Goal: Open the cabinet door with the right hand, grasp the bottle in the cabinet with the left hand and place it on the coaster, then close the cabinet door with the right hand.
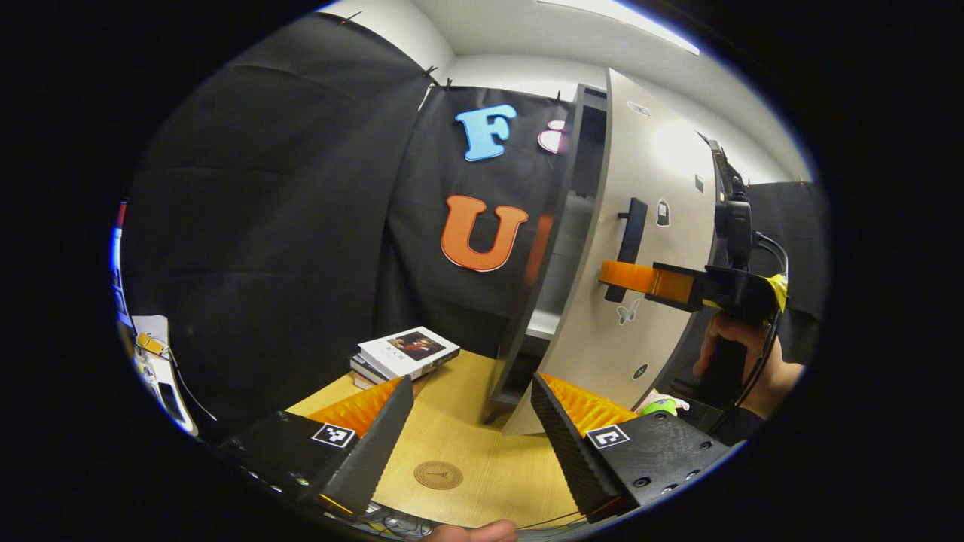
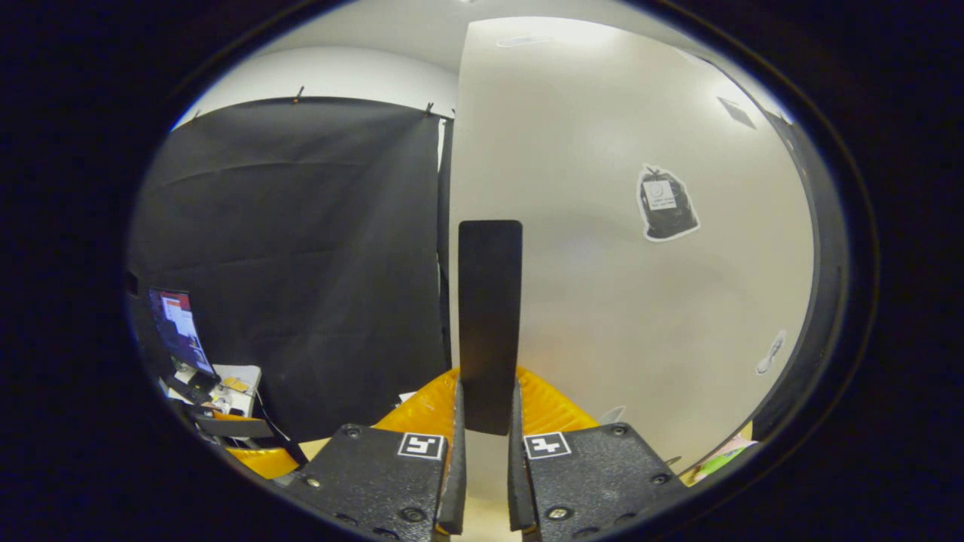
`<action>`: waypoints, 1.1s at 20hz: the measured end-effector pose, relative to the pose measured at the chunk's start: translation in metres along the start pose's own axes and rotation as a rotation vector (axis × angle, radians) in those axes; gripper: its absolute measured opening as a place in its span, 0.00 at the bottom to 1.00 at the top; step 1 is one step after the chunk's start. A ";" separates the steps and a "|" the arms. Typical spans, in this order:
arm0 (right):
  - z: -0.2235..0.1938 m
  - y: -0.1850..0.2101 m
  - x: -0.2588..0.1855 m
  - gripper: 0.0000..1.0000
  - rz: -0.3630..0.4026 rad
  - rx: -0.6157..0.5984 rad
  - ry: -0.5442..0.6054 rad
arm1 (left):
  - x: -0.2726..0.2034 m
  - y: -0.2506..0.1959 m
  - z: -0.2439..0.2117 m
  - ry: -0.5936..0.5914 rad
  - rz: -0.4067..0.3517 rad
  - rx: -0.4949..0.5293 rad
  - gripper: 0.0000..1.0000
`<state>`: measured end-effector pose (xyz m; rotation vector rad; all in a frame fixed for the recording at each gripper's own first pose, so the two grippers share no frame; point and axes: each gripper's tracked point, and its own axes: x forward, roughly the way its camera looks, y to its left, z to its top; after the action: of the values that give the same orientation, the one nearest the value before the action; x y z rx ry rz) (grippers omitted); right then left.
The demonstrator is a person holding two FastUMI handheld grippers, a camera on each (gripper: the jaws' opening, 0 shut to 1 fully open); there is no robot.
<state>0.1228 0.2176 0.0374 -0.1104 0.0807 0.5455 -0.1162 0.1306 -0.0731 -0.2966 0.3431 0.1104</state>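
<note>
Black handle (image 2: 489, 324) sits clamped between right gripper (image 2: 486, 421) fingers; cabinet door (image 1: 648, 248) ajar. Left gripper (image 1: 473, 410) spread wide, holding nothing, above wooden table (image 1: 482, 444), coaster (image 1: 438, 475) between its fingers. Bottle probably behind door, can't confirm. Books (image 1: 407, 352) beyond.

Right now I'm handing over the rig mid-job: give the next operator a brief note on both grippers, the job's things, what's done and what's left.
Right gripper: shut on the black door handle; cabinet door partly open.
Left gripper: open, empty, held over the wooden table near the cabinet's open edge.
Coaster: bare, on the table below the left gripper.
Bottle: cabinet interior mostly hidden by the door.
Left: open the door wider, take the bottle, set it on the coaster, close the door.
</note>
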 end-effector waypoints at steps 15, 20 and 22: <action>-0.005 0.001 -0.022 0.25 0.129 0.015 0.013 | 0.013 -0.024 0.013 -0.060 0.007 0.058 0.95; -0.006 -0.004 -0.027 0.25 0.181 0.010 0.019 | 0.026 -0.037 0.013 -0.064 0.001 0.073 0.95; -0.007 -0.005 -0.032 0.26 0.200 0.011 0.028 | 0.031 -0.043 0.012 -0.062 -0.011 0.087 0.95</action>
<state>0.0983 0.1962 0.0345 -0.0999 0.1226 0.7433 -0.0767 0.0950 -0.0620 -0.2085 0.2834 0.0934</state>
